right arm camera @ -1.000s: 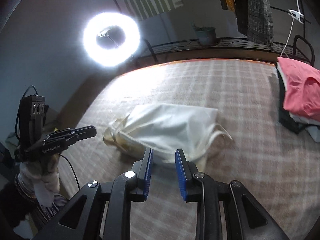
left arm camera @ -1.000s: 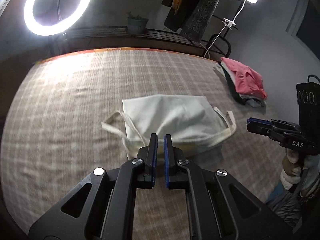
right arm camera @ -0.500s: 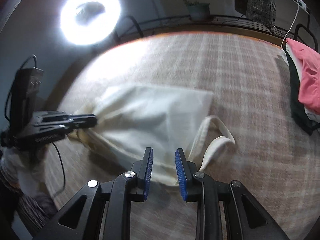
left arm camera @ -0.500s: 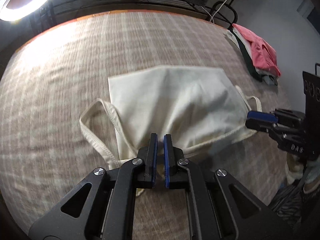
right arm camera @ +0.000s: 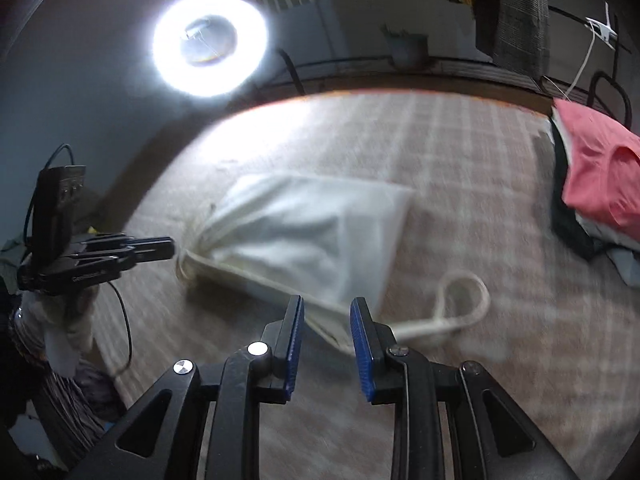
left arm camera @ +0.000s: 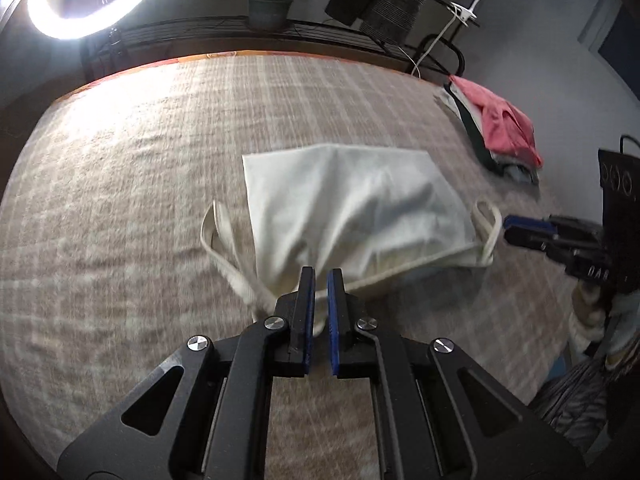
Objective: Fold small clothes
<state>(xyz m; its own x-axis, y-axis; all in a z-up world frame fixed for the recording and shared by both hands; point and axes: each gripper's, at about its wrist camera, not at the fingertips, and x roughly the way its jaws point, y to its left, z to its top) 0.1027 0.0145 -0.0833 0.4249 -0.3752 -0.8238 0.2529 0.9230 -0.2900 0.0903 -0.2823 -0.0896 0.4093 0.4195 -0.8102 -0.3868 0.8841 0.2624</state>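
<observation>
Nearest in the left wrist view, the left gripper has its blue-padded jaws drawn almost together, a narrow slit between them, at the near hem of the top. Whether cloth is caught in that slit cannot be told.

In the right wrist view, the right gripper has its jaws spread, with the near edge of the top lying between and just beyond the tips, not pinched.

The top is a cream, strapped garment, already doubled over once, lying flat near the middle of the checked cloth that covers the table. One strap loops out on the left side. The other strap curls loose on the right side.

Judgement: the fabric looks thin, light and limp. It should drape and crease rather than hold shape, and may drag on the textured cloth. The stitched hem and the corners where the straps join are the firmest places to pinch. A mid-panel grip would likely bunch the fabric. The loose straps may trail and want tucking in.

Farther off, a stack of folded clothes sits at the right edge, well apart. Beyond the table stands a ring light.
</observation>
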